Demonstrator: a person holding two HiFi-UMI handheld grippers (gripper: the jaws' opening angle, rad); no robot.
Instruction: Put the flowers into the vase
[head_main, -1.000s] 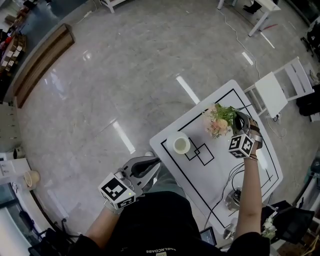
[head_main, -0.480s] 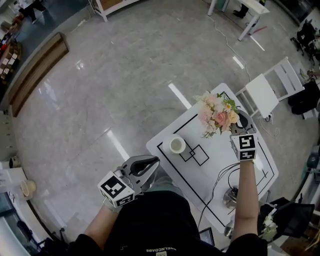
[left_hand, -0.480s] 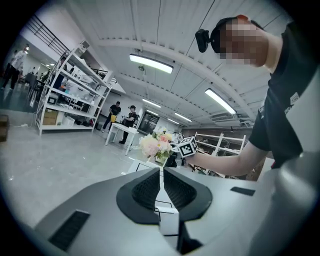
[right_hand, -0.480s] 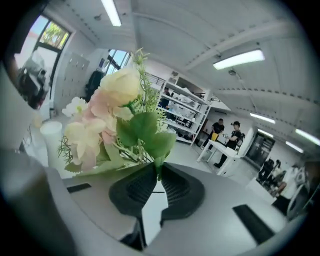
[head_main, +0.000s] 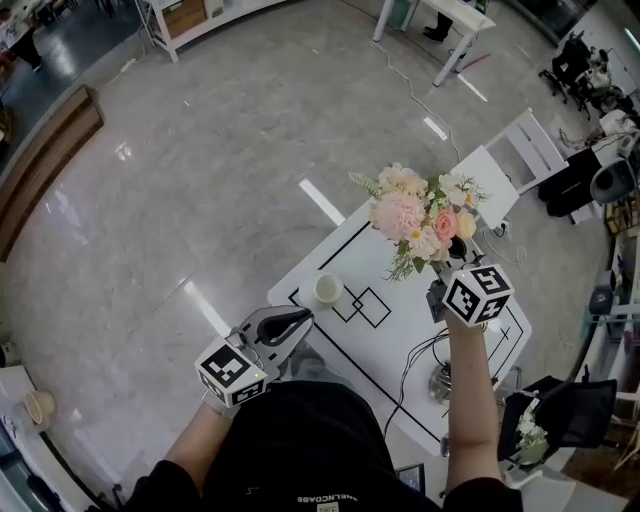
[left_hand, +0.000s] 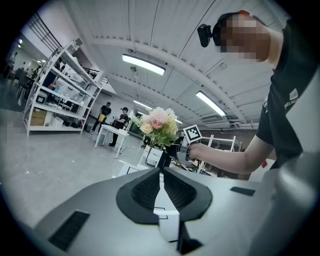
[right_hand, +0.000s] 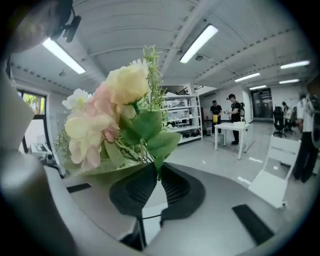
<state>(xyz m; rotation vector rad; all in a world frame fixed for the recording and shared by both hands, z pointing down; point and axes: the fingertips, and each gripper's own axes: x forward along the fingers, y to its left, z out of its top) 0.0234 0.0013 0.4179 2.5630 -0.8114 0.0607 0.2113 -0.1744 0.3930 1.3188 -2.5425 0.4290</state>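
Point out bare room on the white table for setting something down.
Bare: the strip of white table between the white round vase and the near edge, and right of the drawn black squares. Crowded: near right corner, with black cables and a metal object.

Flowers (head_main: 415, 215) in right gripper (head_main: 440, 283) now higher above table (head_main: 380, 350), upright.

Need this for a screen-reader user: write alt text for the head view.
Seen from above, the right gripper holds a pink and cream bouquet of flowers above a white table. A white vase stands on it; the left gripper is shut and empty beside the table.
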